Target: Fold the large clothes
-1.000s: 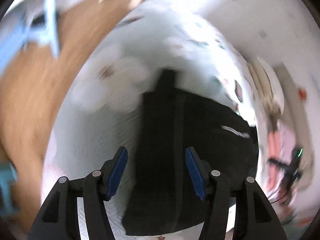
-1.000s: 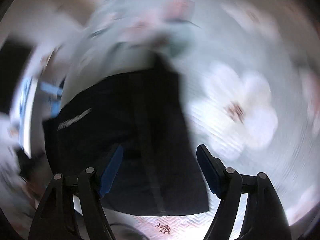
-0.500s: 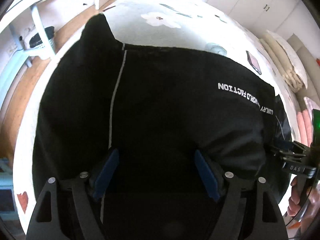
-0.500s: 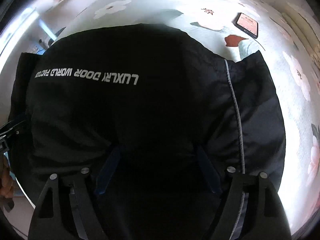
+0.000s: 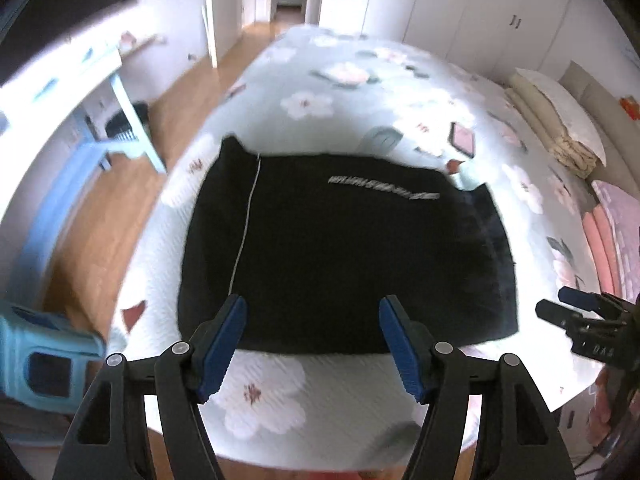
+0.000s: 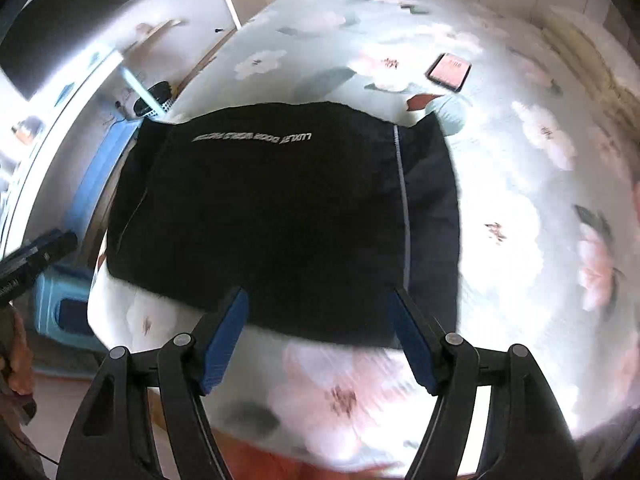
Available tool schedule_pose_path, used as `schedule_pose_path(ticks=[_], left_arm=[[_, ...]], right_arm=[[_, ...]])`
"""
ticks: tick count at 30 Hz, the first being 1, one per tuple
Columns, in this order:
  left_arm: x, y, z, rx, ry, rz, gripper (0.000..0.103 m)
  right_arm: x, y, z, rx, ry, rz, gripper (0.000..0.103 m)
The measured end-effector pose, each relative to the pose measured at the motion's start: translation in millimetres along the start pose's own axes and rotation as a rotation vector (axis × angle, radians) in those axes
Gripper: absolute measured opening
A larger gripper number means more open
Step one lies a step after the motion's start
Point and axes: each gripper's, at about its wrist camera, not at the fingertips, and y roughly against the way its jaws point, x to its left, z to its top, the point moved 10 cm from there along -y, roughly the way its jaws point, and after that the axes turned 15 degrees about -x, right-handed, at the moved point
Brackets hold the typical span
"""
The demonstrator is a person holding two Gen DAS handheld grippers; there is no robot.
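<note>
A black garment (image 5: 340, 248) with white lettering and a thin white seam lies folded into a rough rectangle on the floral bed (image 5: 360, 92); it also shows in the right wrist view (image 6: 280, 208). My left gripper (image 5: 312, 344) is open and empty, held above the bed's near edge just short of the garment. My right gripper (image 6: 320, 340) is open and empty, also above the near edge. The right gripper shows at the right edge of the left wrist view (image 5: 580, 316). The left gripper shows at the left edge of the right wrist view (image 6: 36, 256).
A phone (image 5: 462, 138) lies on the bed beyond the garment, also in the right wrist view (image 6: 450, 70). Folded bedding (image 5: 560, 128) lies at the far right. A blue stool (image 5: 48, 352), a light blue desk (image 5: 100, 92) and wooden floor (image 5: 100, 220) lie to the left.
Both grippers have pulled back and up from close over the garment. The whole folded garment and the bed around it have come into view. Both stay open.
</note>
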Motion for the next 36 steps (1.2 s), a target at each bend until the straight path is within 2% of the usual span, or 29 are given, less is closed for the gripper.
schedule_pose_path(ticks=[3, 6, 8, 10, 16, 19, 23, 31, 36], left_arm=[[-22, 43, 15, -0.046, -0.022, 0.035, 0.071], [-35, 93, 34, -0.084, -0.040, 0.093, 0.072], [-44, 122, 42, -0.093, -0.034, 0.096, 0.073], [-54, 145, 48, -0.110, -0.032, 0.099, 0.074], [-75, 203, 51, -0.133, -0.067, 0.128, 0.076], [-79, 218, 47, -0.131, -0.082, 0.160, 0.076], [-81, 223, 45, -0.115, -0.060, 0.140, 0.076], [-71, 199, 57, -0.065, -0.060, 0.124, 0.076], [-53, 180, 67, -0.038, -0.057, 0.131, 0.076]], right_arm=[[7, 43, 1, -0.019, -0.006, 0.009, 0.076], [15, 100, 15, -0.088, 0.003, -0.019, 0.080], [20, 128, 23, -0.119, 0.011, -0.036, 0.087], [27, 159, 30, -0.146, 0.013, -0.038, 0.088], [44, 215, 34, -0.181, 0.002, -0.024, 0.090], [45, 225, 29, -0.162, 0.001, -0.029, 0.091], [46, 224, 29, -0.133, -0.024, -0.030, 0.091], [48, 208, 52, -0.121, -0.060, -0.084, 0.091], [52, 189, 62, -0.078, -0.086, -0.115, 0.091]])
